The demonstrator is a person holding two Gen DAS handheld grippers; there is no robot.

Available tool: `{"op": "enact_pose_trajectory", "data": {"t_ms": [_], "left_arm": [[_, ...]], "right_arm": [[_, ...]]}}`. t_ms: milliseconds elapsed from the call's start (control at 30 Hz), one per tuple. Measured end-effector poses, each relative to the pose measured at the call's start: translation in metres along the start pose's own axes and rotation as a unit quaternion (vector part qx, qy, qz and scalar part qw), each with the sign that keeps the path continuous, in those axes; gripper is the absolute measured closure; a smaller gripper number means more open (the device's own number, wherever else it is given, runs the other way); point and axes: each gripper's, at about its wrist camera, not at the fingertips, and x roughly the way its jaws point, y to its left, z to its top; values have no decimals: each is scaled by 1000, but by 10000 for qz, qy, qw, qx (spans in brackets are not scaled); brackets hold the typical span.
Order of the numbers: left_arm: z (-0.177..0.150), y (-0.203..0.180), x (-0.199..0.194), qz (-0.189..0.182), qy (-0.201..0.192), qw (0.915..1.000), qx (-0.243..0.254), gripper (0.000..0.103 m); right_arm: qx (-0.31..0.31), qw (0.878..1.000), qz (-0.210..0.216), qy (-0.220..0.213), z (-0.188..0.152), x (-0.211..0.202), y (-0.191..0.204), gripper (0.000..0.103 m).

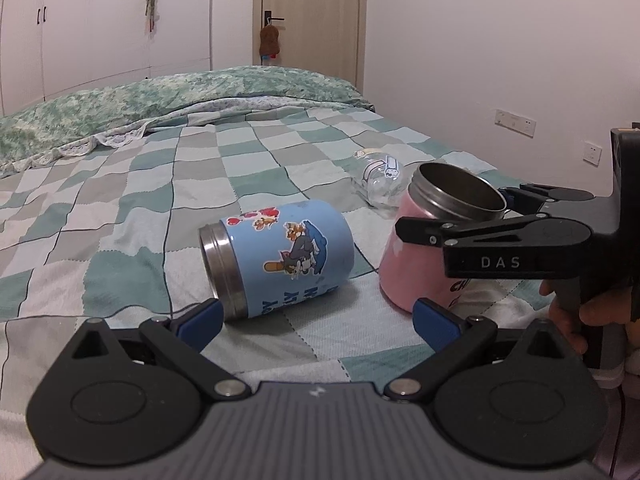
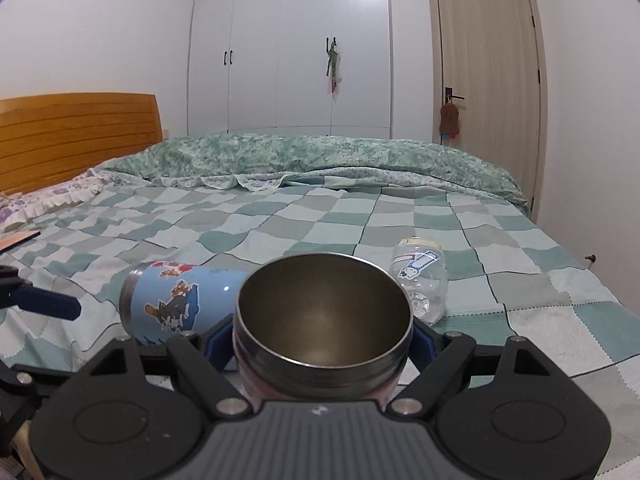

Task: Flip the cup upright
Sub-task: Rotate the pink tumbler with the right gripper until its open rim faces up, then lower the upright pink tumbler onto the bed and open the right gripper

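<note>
I count three containers on the checked green bed (image 1: 120, 200): my right gripper (image 2: 322, 344) clamps the tilted pink steel cup (image 1: 412, 264); my left gripper (image 1: 316, 320) gapes near the toppled blue cartoon cup (image 1: 288, 256); a clear plastic bottle (image 1: 378, 178) lies farther off.

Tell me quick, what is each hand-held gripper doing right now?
Left hand-held gripper: open, holding nothing, just short of the blue cup lying on its side.
Right hand-held gripper: closed on the pink cup, mouth up, slightly tilted.

A home bedroom: a bed (image 2: 360, 216) with checked cover, wooden headboard (image 2: 76, 136), white wardrobe (image 2: 288, 48) and door (image 2: 488, 92).
</note>
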Motion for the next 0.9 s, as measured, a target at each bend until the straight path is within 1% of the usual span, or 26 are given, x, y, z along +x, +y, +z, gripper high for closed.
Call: {"op": "enact_pose_trajectory", "data": {"t_ms": [33, 67, 133, 267, 500, 633, 733, 833, 900], "left_arm": [[-1, 0, -1, 14, -4, 10000, 1, 0], [-1, -1, -3, 20, -22, 10000, -3, 0], [-2, -1, -6, 33, -72, 10000, -20, 0], [-2, -6, -14, 105, -159, 9998, -16, 0], [-3, -22, -38, 156, -366, 9992, -55, 0], [-5, -35, -61, 238, -608, 9978, -96, 0], [-10, -45, -80, 352, -871, 9954, -210, 0], [-20, -55, -96, 505, -1162, 9914, -338, 0], [-31, -61, -102, 711, -1349, 9874, -414, 0]], "right_arm": [[53, 10000, 12, 6, 1, -2, -2, 19], [149, 9999, 49, 15, 1, -3, -5, 11], [282, 9994, 135, -156, 0, -12, -11, 0], [180, 9985, 111, -502, -1, -32, -10, 0], [-26, 9929, -6, -1188, -3, -85, -10, 0], [-111, 9888, -90, -1488, -5, -120, -12, 0], [-110, 9864, -148, -1634, -11, -147, -15, 0], [-133, 9848, -214, -1717, -20, -168, -19, 0], [-122, 9846, -274, -1723, -28, -179, -24, 0]]}}
